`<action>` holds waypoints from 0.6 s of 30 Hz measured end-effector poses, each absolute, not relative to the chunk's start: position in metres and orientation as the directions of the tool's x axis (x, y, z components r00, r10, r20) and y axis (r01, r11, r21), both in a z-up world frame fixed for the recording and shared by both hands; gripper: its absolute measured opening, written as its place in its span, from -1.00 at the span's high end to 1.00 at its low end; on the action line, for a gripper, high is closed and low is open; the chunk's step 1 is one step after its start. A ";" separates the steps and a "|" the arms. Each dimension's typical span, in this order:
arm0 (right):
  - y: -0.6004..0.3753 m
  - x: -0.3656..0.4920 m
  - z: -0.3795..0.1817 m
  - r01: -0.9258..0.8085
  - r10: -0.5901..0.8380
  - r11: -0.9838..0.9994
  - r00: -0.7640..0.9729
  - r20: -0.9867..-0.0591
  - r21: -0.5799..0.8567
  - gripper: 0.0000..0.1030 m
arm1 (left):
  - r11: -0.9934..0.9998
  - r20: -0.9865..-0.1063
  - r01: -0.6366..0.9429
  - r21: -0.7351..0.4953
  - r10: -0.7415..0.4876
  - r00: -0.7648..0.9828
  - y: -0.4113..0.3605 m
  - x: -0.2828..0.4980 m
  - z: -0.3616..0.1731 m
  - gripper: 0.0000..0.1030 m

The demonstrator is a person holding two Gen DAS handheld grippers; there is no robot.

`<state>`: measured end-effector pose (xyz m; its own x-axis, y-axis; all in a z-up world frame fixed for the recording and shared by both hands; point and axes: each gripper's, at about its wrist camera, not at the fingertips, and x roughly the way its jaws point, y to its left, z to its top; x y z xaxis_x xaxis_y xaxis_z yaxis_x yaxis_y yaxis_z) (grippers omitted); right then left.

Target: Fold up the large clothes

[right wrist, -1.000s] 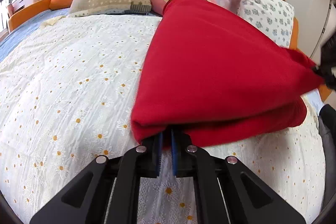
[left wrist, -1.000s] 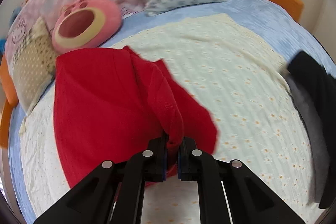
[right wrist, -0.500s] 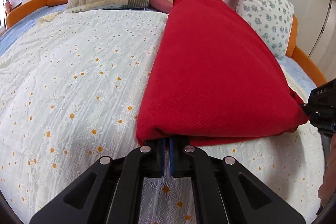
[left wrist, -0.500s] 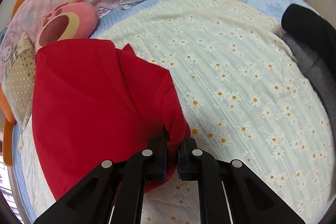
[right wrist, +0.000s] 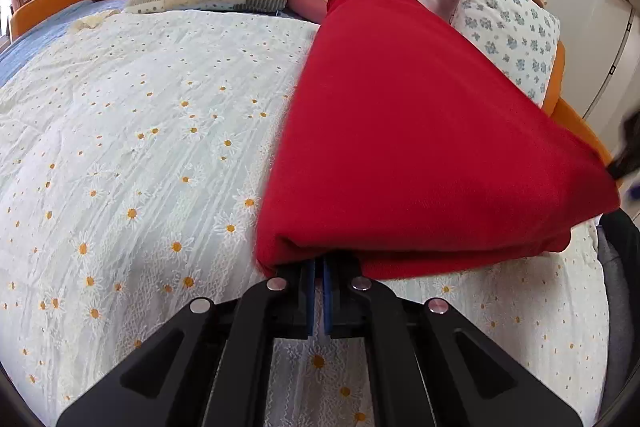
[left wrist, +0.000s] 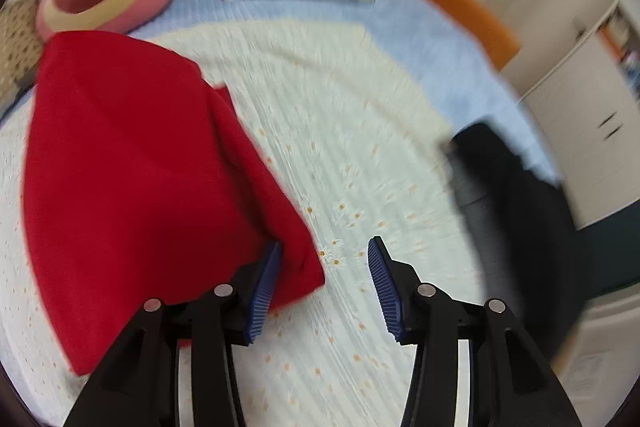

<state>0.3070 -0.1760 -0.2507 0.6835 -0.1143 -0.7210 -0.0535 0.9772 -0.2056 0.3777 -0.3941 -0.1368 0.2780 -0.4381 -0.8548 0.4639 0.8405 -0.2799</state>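
On the daisy-print quilt [right wrist: 152,155], the folded red garment [right wrist: 420,147] lies soft and limp; right gripper [right wrist: 319,301] jaws clench its 6 o'clock hem, left gripper [left wrist: 324,283] jaws are opening, its corner loose between them.

1. Bright, even daylight fills both views, with no harsh glare.
2. The left wrist view is motion-blurred: the daisy quilt [left wrist: 360,155] ahead of the hand-held gripper [left wrist: 324,283] smears into streaks.
3. The right wrist view is sharp.
4. Fisheye bending curves both views toward dark, rounded corners.
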 end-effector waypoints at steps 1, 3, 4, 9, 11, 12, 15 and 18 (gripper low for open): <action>-0.178 0.307 -0.251 -0.056 -0.102 0.980 0.683 -0.723 -0.191 0.93 | 0.838 -0.843 0.459 -0.296 -0.455 0.287 -0.378 0.378 -0.124 0.01; -0.181 0.307 -0.250 -0.059 -0.085 0.984 0.681 -0.728 -0.170 0.93 | 0.849 -0.824 0.446 -0.284 -0.454 0.340 -0.341 0.379 -0.100 -0.06; -0.182 0.308 -0.250 -0.059 -0.082 0.984 0.680 -0.729 -0.166 0.93 | 0.864 -0.817 0.431 -0.261 -0.436 0.378 -0.322 0.380 -0.091 -0.09; -0.176 0.306 -0.250 -0.056 -0.109 0.978 0.684 -0.722 -0.200 0.93 | 0.929 -0.801 0.345 -0.137 -0.308 0.514 -0.245 0.394 -0.072 -0.14; -0.175 0.306 -0.251 -0.054 -0.113 0.977 0.684 -0.720 -0.205 0.93 | 0.950 -0.798 0.309 -0.042 -0.218 0.561 -0.223 0.403 -0.077 -0.18; -0.174 0.306 -0.251 -0.054 -0.118 0.976 0.685 -0.719 -0.211 0.93 | 0.956 -0.804 0.292 0.003 -0.172 0.569 -0.212 0.412 -0.084 -0.18; -0.172 0.305 -0.252 -0.051 -0.134 0.971 0.690 -0.711 -0.233 0.93 | 0.966 -0.848 0.249 -0.075 -0.193 0.493 -0.178 0.447 -0.115 -0.18; -0.172 0.304 -0.252 -0.051 -0.132 0.972 0.694 -0.708 -0.231 0.93 | 0.967 -0.872 0.207 -0.146 -0.225 0.434 -0.163 0.474 -0.148 -0.18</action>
